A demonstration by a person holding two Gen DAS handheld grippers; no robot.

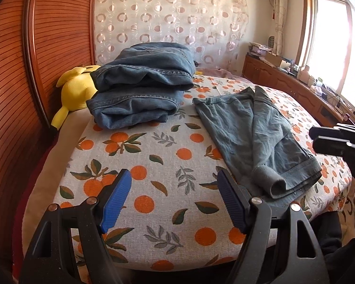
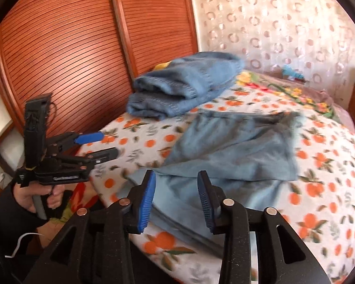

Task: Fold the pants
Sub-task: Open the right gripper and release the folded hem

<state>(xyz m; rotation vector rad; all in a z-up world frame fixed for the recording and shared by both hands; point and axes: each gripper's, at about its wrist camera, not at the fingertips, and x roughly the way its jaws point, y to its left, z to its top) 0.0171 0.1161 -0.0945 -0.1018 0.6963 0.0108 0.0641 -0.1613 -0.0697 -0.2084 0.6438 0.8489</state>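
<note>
The grey-blue pants (image 1: 253,139) lie partly folded on the bed (image 1: 153,189), beside a stack of folded jeans (image 1: 142,87). Both grippers hang empty: the left gripper (image 1: 174,198) has its fingers spread wide, the right gripper (image 2: 176,201) partly apart above the cloth. A good fold likely needs both hems pinched together and the edges kept aligned.

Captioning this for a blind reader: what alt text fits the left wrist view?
Grey-green cotton pants lie half-folded on an orange-print bedspread, beside a stack of folded blue jeans. The open left gripper hovers empty in front.
</note>
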